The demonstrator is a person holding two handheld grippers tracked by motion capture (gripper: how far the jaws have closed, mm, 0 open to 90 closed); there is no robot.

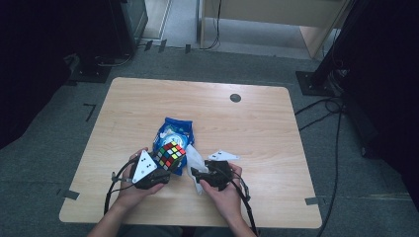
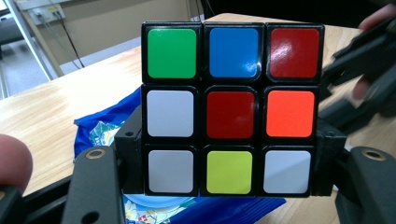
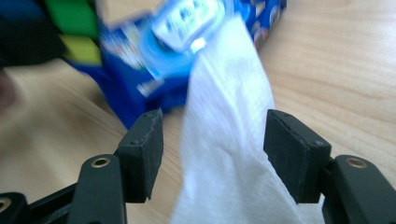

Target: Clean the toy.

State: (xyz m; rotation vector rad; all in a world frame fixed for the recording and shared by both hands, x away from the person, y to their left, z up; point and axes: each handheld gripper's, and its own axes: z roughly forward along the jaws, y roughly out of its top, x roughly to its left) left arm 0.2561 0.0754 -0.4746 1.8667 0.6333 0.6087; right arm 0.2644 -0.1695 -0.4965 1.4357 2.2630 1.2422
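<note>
Seen from the left gripper (image 2: 226,186), its jaws clamp the sides of a scrambled puzzle cube (image 2: 231,108), held just above a blue wipes packet (image 1: 174,133) on the wooden table (image 1: 257,123). The right gripper (image 3: 212,154) shows a white wipe (image 3: 231,140) running loose between half-open jaws, pads apart from it. From above, both hands meet low at the table's near edge.

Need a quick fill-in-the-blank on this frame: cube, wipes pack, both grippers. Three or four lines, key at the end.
1. The left gripper is shut on the ____.
2. The centre sticker of the cube face toward the left gripper's camera is ____.
3. A white wipe lies between the right gripper pads, whose jaws are ____.
4. The wipes pack on the table is mainly ____.

Missing words: cube; red; open; blue
</note>
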